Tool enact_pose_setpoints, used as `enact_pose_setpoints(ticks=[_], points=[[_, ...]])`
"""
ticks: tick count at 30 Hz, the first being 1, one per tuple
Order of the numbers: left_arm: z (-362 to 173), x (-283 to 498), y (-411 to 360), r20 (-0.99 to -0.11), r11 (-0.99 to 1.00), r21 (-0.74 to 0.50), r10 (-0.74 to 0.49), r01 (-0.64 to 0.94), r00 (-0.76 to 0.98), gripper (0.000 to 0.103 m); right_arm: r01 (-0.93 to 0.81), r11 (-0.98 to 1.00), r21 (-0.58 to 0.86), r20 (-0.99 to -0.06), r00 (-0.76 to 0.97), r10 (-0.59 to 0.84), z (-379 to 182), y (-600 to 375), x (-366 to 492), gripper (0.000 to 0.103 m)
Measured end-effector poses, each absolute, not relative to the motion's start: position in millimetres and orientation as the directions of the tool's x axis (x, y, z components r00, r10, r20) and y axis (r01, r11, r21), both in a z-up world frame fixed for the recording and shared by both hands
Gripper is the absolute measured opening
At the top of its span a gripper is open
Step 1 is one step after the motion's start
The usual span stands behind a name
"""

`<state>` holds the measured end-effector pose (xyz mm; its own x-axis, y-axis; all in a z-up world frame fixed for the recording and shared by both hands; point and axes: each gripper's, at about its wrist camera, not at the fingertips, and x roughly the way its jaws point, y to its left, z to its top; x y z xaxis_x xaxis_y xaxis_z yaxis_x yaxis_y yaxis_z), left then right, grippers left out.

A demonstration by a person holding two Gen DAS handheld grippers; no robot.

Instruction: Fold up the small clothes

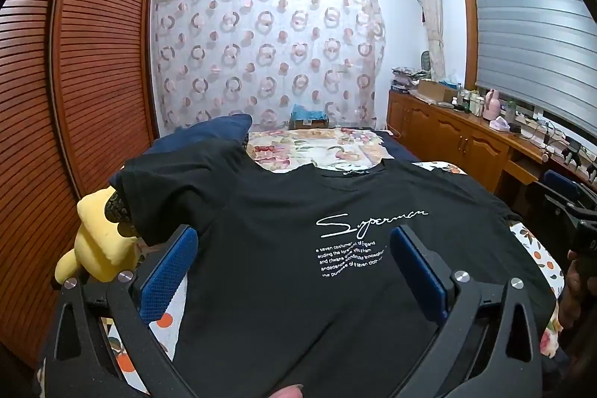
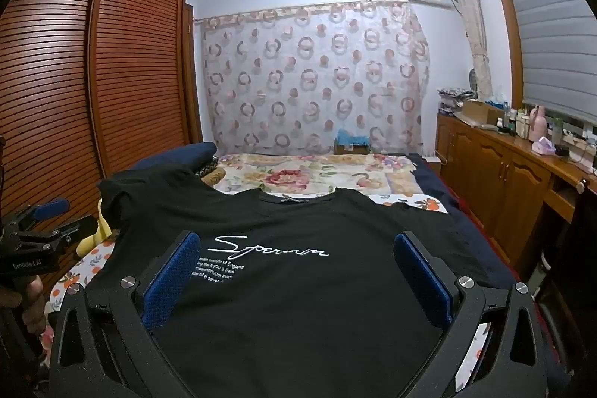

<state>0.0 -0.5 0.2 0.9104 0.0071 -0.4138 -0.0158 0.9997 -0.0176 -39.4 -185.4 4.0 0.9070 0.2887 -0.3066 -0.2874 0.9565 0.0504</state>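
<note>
Left wrist: black T-shirt (image 1: 283, 237) flat beyond spread fingers (image 1: 169, 271).

Both wrist views look close over the black T-shirt (image 1: 283, 248) toward the curtain (image 2: 313, 81).

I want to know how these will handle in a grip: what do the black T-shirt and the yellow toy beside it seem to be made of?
T-shirt: looks like soft matte knit, probably cotton; it drapes limp with soft creases and no shine, and the white lettering looks printed on.
Yellow toy: seems plush, stuffed fabric; rounded, puffy shapes with a dull surface, though the pile is too blurred to confirm.
</note>
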Motion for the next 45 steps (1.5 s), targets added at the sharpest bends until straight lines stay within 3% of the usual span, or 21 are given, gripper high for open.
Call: enact_pose_setpoints(ticks=[45], points=[[11, -2, 0, -0.396, 1.0, 0.002, 0.018, -0.018, 0.918, 0.103, -0.296, 0.953, 0.069, -0.288, 0.909, 0.303, 5, -190, -41, 0.103]])
